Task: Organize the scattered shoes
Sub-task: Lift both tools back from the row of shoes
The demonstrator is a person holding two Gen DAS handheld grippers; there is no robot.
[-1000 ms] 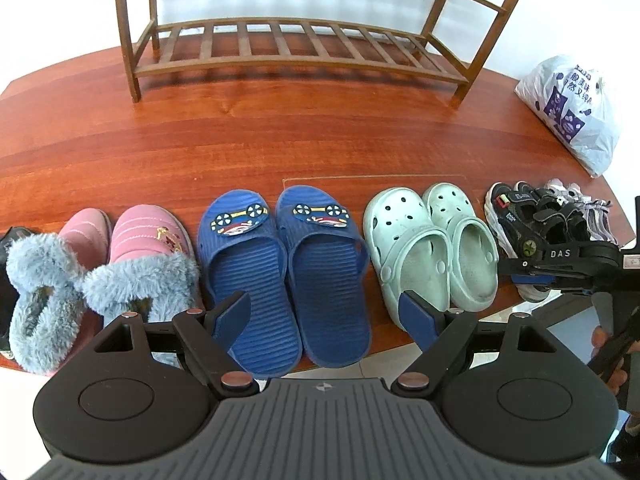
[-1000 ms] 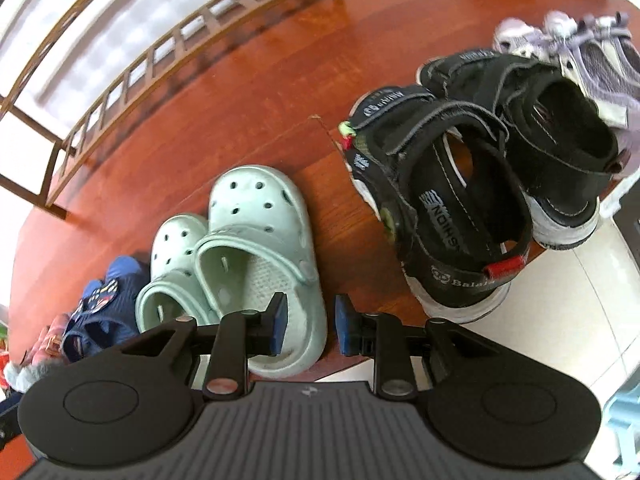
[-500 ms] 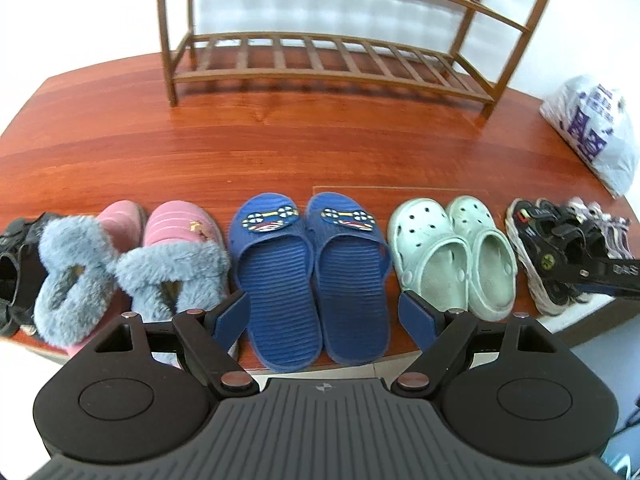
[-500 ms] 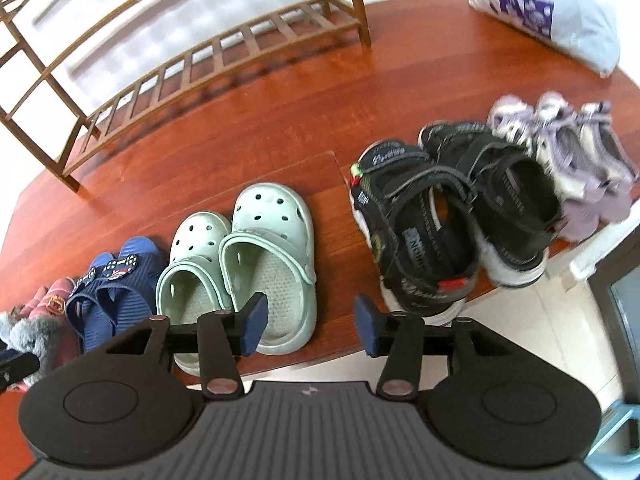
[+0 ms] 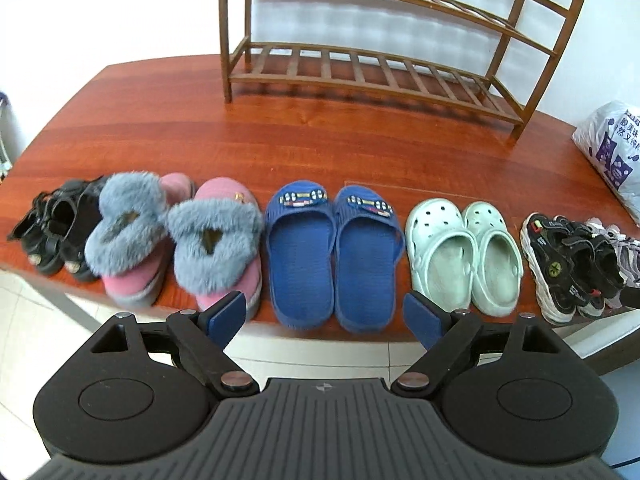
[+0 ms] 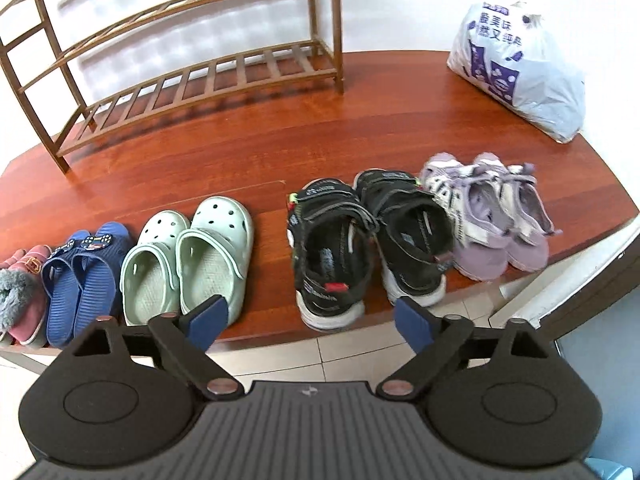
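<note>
- Blue-padded, my right claw point(image 6: 308, 322) has just been opening and now stands spread with nothing between its jaws; it hangs off the near edge of the surface point(image 6: 360, 120), in front of the black sandals point(image 6: 368, 240).
- My left claw point(image 5: 326, 320) is spread and empty too, facing the blue slippers point(image 5: 334, 252).
- Six pairs line the near edge: small black shoes point(image 5: 52, 228), fur-lined pink slippers point(image 5: 180, 236), blue slippers, mint clogs point(image 5: 464, 252), black sandals, lilac sandals point(image 6: 492, 216).
- I judge the lining-up done.
- If the empty rack point(image 6: 192, 60) at the far side is the goal, next I'd pinch one shoe's heel and carry it there.
</note>
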